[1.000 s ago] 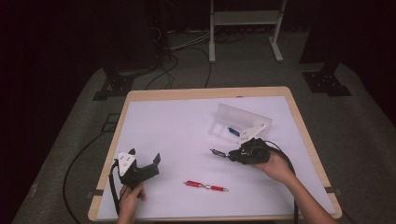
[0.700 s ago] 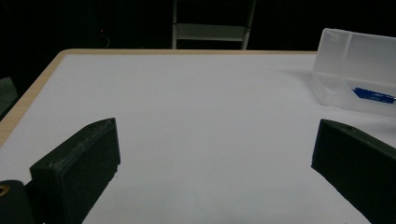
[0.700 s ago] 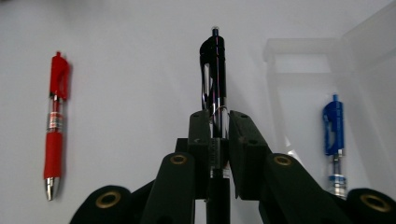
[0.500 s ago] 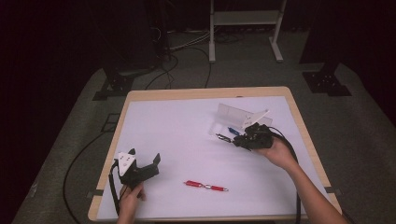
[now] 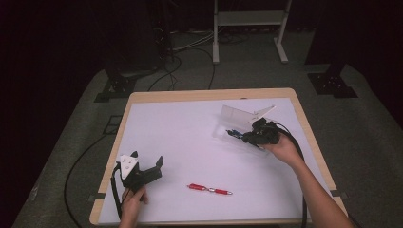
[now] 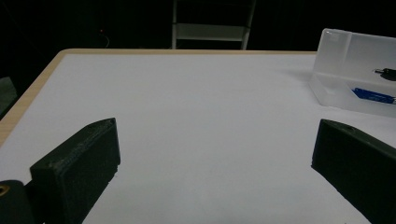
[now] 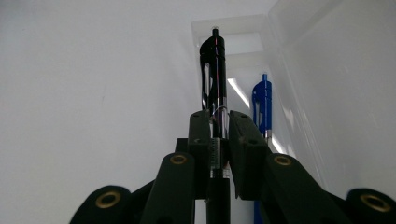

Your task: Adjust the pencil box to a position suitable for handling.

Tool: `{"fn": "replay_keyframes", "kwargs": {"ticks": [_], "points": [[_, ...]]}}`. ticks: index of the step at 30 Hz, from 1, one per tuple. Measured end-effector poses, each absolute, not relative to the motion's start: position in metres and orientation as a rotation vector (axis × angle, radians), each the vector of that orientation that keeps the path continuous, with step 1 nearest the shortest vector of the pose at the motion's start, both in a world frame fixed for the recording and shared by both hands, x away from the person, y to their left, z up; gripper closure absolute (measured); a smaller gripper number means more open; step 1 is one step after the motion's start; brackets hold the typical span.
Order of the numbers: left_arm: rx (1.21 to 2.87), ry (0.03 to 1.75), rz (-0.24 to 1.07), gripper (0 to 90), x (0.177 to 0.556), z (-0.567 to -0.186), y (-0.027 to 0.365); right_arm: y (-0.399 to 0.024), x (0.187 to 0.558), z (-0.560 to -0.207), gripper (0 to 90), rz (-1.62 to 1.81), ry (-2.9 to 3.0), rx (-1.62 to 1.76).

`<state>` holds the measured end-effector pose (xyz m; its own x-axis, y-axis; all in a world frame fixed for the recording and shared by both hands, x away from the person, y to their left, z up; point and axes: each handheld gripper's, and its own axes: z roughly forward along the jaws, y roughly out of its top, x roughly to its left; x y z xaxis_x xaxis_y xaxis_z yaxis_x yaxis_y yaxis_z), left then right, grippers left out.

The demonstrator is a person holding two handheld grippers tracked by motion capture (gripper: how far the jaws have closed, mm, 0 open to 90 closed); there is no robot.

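On the table [image 5: 157,118], the open pen case [image 5: 237,116] sits far right, one pen [image 7: 262,105] lying inside it. The right gripper [image 5: 247,137] holds another pen [image 7: 213,70] over the case's near edge. A third pen [image 5: 209,189] lies near-centre; the left gripper [image 5: 147,164] rests near left.

No text, label, brand, number or sign can be read anywhere in these views. The black pen [image 7: 214,70] bears no legible print, and neither do the blue pen [image 7: 262,105], the clear plastic box [image 6: 348,60] beside them or the red pen [image 5: 209,189].
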<state>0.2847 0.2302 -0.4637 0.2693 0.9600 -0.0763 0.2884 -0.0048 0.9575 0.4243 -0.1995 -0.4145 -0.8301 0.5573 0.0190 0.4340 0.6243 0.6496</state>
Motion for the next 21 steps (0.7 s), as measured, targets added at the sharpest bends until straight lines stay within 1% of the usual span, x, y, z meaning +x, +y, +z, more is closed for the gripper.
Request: {"fn": "replay_keyframes", "kwargs": {"ticks": [12,21], "points": [[1.505,1.213,0.818,0.4,0.285,-0.464,0.23,-0.204,0.44,-0.432,78.8,0.945,2.681,0.89],[1.506,1.212,0.817,0.3,0.285,-0.464,0.23,-0.201,0.443,-0.44,78.7,0.918,2.698,0.906]]}}
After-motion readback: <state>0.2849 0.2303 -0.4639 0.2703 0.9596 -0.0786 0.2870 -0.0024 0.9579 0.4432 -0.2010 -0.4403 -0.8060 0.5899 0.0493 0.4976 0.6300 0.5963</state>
